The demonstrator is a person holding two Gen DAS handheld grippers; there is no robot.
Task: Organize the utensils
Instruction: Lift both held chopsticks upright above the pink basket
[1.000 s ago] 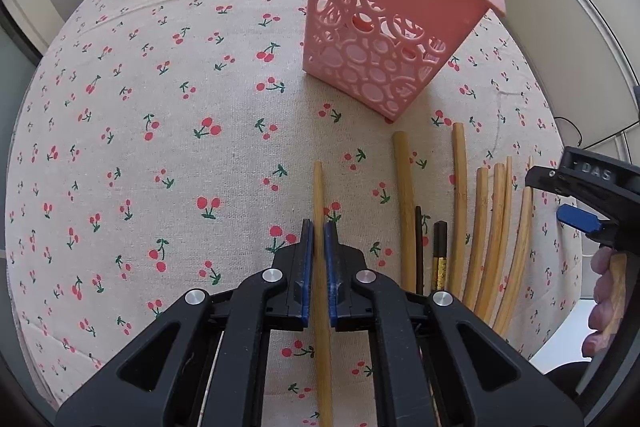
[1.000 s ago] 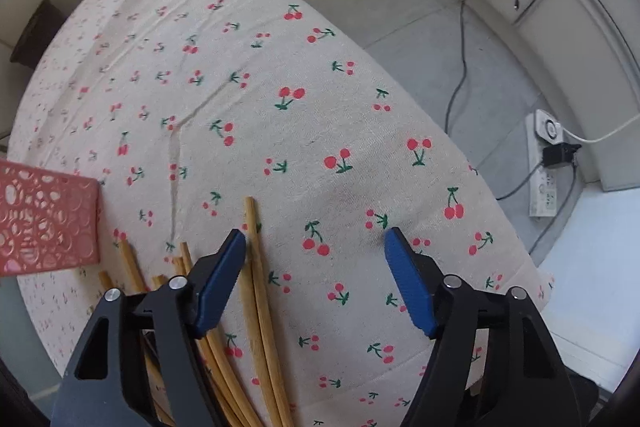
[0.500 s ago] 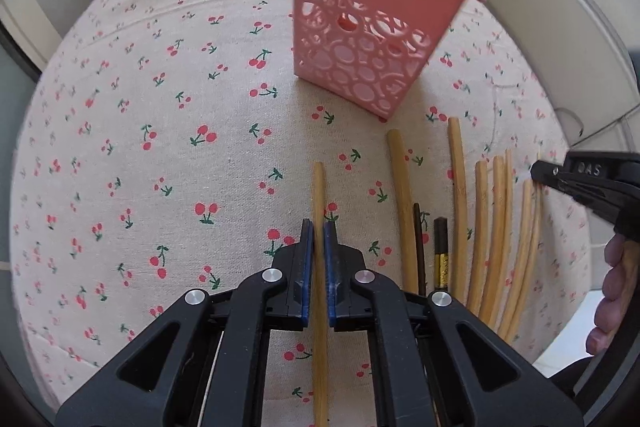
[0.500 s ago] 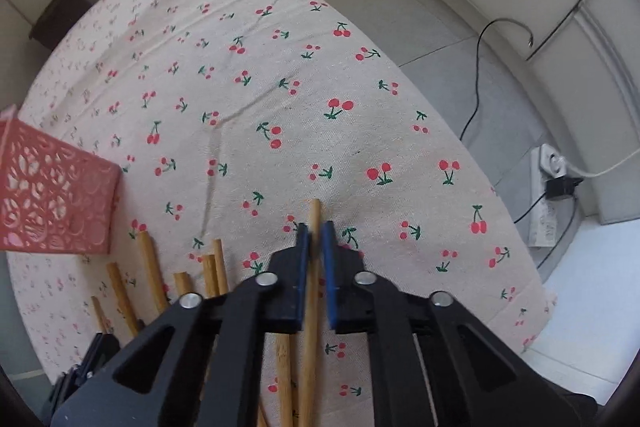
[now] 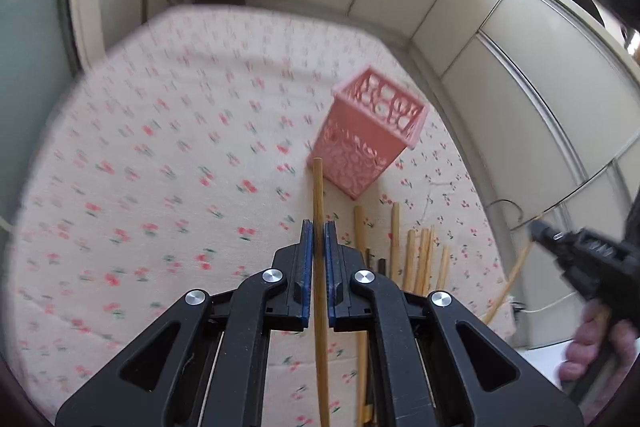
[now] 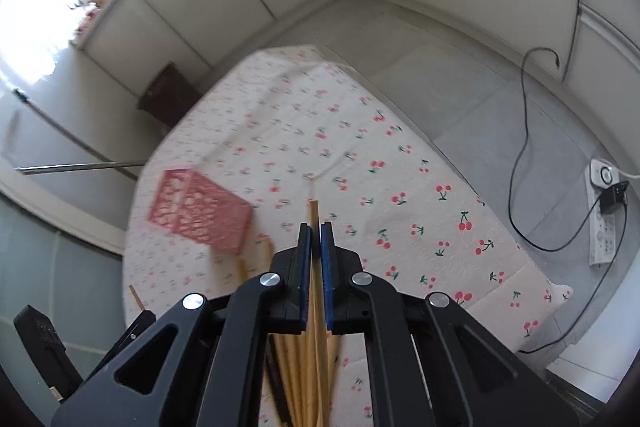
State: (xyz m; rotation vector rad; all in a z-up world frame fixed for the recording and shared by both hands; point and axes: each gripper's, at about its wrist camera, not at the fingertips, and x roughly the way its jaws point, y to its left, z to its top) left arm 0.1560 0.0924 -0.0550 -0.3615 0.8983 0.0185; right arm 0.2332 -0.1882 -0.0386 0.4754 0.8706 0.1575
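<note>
- Where the cherry-print cloth covers it, the surface (image 5: 168, 155) fills most of both views.
- Toward the far right of it stands the pink perforated utensil basket (image 5: 370, 135).
- Nearer than the basket, loose wooden chopsticks (image 5: 416, 259) lie side by side on the cloth.
- Left tool (image 5: 319, 235) is clenched on one wooden chopstick (image 5: 318, 187), its tip near the basket.
- Right tool (image 6: 315, 239) is clenched on another chopstick (image 6: 314, 213).
</note>
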